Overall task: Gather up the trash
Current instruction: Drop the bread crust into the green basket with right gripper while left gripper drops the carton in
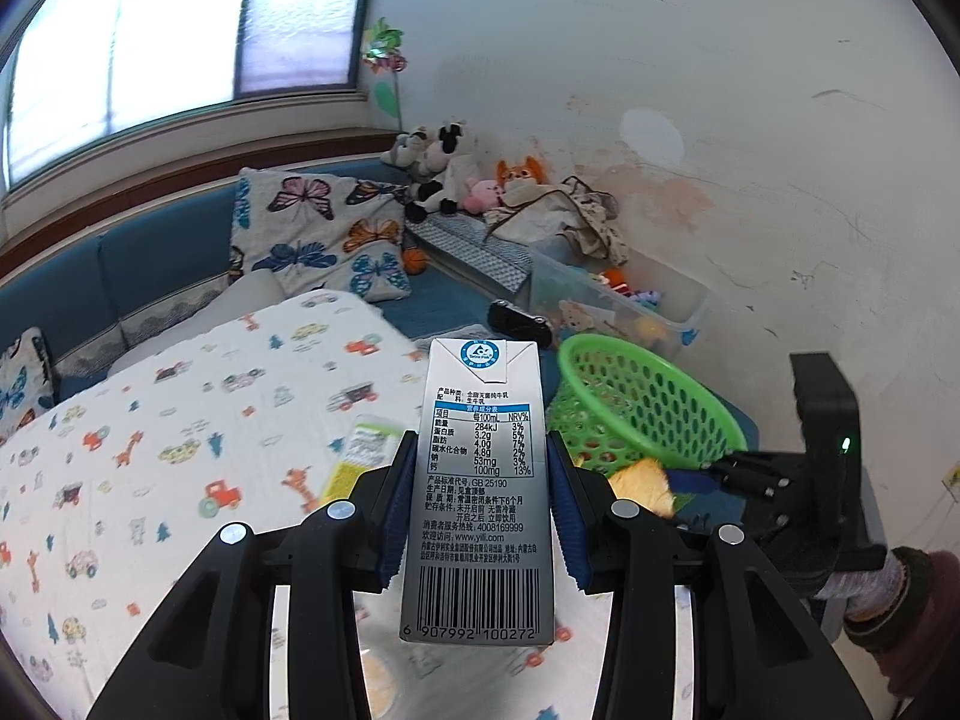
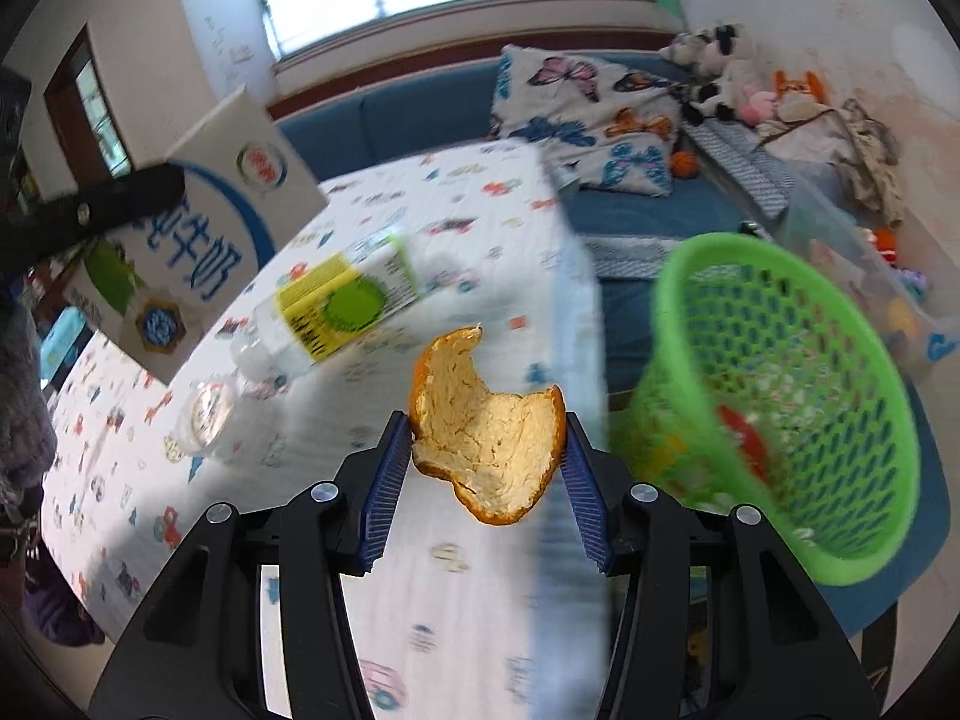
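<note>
My left gripper (image 1: 482, 480) is shut on a grey milk carton (image 1: 480, 498), held upright above the table with its barcode side facing the camera. My right gripper (image 2: 487, 450) is shut on a curled piece of orange peel (image 2: 489, 426), its pale inside showing, lifted over the table's right edge. A green mesh basket (image 2: 780, 396) stands to the right of the table on a blue seat, with some trash inside. In the left wrist view the same green mesh basket (image 1: 636, 408) sits ahead right, with the right gripper and peel (image 1: 642, 483) beside it. The milk carton (image 2: 198, 240) shows at the left.
A clear plastic bottle with a yellow-green label (image 2: 336, 306) and a small lidded cup (image 2: 207, 414) lie on the table's animal-print cloth (image 1: 150, 450). Beyond are a blue sofa with butterfly pillows (image 1: 312, 228), plush toys (image 1: 438, 174) and a clear toy bin (image 1: 624, 300).
</note>
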Action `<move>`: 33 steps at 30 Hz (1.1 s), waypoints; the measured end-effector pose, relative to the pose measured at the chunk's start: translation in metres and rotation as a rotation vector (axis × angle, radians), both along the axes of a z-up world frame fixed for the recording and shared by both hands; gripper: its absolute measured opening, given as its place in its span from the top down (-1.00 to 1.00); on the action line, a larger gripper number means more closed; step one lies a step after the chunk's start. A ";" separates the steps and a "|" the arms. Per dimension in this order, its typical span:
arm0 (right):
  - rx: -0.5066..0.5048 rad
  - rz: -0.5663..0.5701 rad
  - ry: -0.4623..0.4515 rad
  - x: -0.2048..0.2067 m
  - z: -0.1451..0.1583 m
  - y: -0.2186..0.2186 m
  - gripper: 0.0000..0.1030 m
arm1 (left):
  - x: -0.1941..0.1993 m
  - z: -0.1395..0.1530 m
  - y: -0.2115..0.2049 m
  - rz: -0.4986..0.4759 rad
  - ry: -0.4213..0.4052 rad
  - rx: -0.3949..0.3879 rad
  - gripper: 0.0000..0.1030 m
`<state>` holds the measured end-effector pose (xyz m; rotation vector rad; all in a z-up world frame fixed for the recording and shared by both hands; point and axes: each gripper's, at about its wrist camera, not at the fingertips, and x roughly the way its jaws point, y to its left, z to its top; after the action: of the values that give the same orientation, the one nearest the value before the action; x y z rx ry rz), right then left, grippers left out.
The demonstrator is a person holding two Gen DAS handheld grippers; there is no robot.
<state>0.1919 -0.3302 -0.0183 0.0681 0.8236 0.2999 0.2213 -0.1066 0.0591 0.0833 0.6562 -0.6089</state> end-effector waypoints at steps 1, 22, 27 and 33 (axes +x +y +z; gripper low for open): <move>0.000 -0.022 -0.009 -0.001 0.004 -0.010 0.01 | 0.001 0.001 -0.005 -0.009 -0.001 -0.002 0.22; 0.044 -0.310 0.047 0.013 -0.012 -0.156 -0.20 | 0.029 0.004 -0.122 -0.141 0.024 0.010 0.22; 0.059 -0.322 0.038 0.012 -0.011 -0.164 -0.29 | 0.034 0.002 -0.143 -0.167 0.030 0.016 0.22; 0.056 -0.319 0.025 0.002 -0.008 -0.166 -0.33 | 0.043 -0.002 -0.170 -0.183 0.046 0.025 0.22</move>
<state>0.1941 -0.4960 -0.0261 0.2531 0.8155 0.0206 0.2646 -0.2763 0.0566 0.1539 0.7053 -0.7808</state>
